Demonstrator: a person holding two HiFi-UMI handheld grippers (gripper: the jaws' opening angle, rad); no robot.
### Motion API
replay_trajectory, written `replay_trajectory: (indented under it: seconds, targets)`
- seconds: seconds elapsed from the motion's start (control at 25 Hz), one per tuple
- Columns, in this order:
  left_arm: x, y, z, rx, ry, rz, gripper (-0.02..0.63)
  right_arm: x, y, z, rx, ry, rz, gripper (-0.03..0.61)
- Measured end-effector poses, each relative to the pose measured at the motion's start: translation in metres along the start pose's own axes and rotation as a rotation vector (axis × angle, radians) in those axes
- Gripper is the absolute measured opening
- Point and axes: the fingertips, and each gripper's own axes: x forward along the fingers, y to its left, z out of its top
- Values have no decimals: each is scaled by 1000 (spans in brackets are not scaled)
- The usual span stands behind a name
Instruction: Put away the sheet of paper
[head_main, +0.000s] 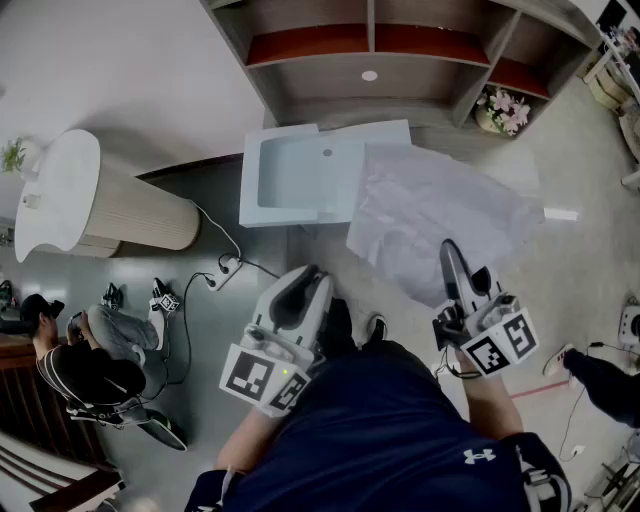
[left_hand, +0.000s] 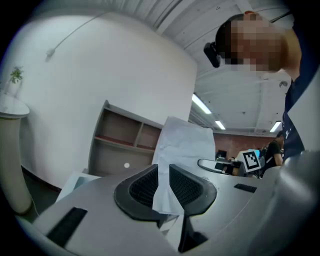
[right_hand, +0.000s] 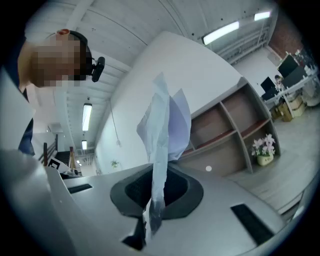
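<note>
A crumpled white sheet of paper (head_main: 430, 210) hangs spread out in front of me, above the floor. My right gripper (head_main: 452, 262) is shut on the sheet's near edge; in the right gripper view the paper (right_hand: 162, 135) rises edge-on from between the pads. My left gripper (head_main: 312, 280) is lower and to the left. The head view does not show its hold, but in the left gripper view a folded corner of the paper (left_hand: 184, 145) sits pinched between the ribbed pads (left_hand: 142, 187).
A shallow pale-blue tray (head_main: 290, 178) lies on the floor beyond the left gripper. Behind it stands a wooden shelf unit (head_main: 400, 55) with a flower pot (head_main: 503, 110) beside it. A white round-topped stand (head_main: 70, 195), cables (head_main: 215, 275) and a seated person (head_main: 90, 365) are on the left.
</note>
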Motion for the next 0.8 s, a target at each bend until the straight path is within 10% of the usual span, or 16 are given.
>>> replay_trajectory:
  seconds: [0.8]
  targets:
    - [-95,42,17,4,-155,258,74,-38,57,-28,-3,42,-5,18]
